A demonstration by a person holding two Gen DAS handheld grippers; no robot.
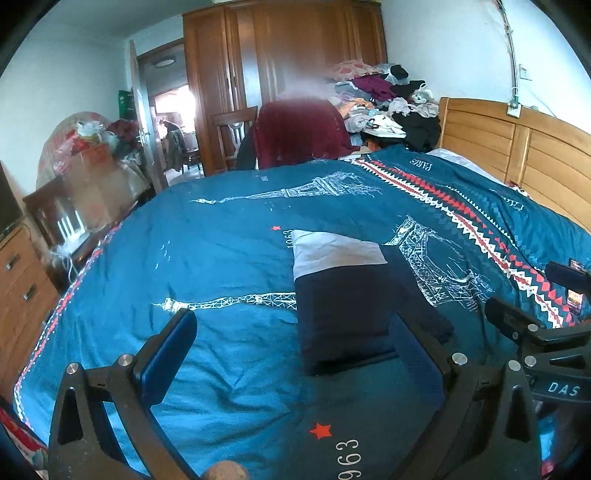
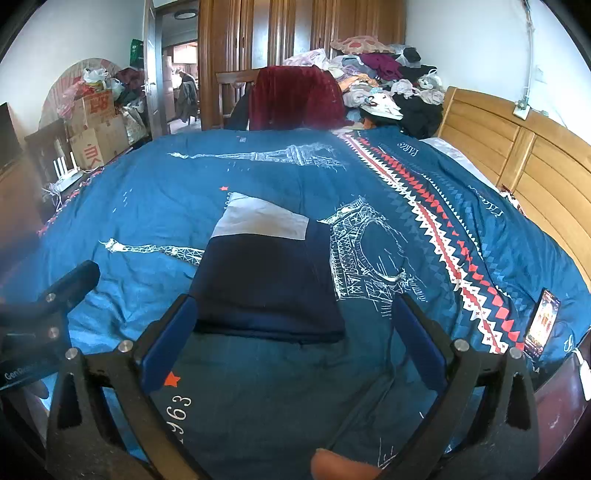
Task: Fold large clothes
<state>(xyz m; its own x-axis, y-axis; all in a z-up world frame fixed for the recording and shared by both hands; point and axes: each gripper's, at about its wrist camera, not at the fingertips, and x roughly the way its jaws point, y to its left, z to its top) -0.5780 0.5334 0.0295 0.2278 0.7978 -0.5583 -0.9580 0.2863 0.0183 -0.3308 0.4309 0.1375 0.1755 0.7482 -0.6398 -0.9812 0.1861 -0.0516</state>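
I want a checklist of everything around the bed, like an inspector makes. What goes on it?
Surface: bed with blue Paris-print duvet, mostly flat, lightly wrinkled.
Job's things: folded navy and white garment lying on the duvet in a neat rectangle.
Clutter: phone on the duvet at the right edge; clothes pile beyond the bed.
Tongs: left tongs open, empty; right tongs open, empty, near the garment's front edge.
Cables: wall cable above the headboard.
Surroundings: wardrobe, chair with red cover, cardboard boxes.
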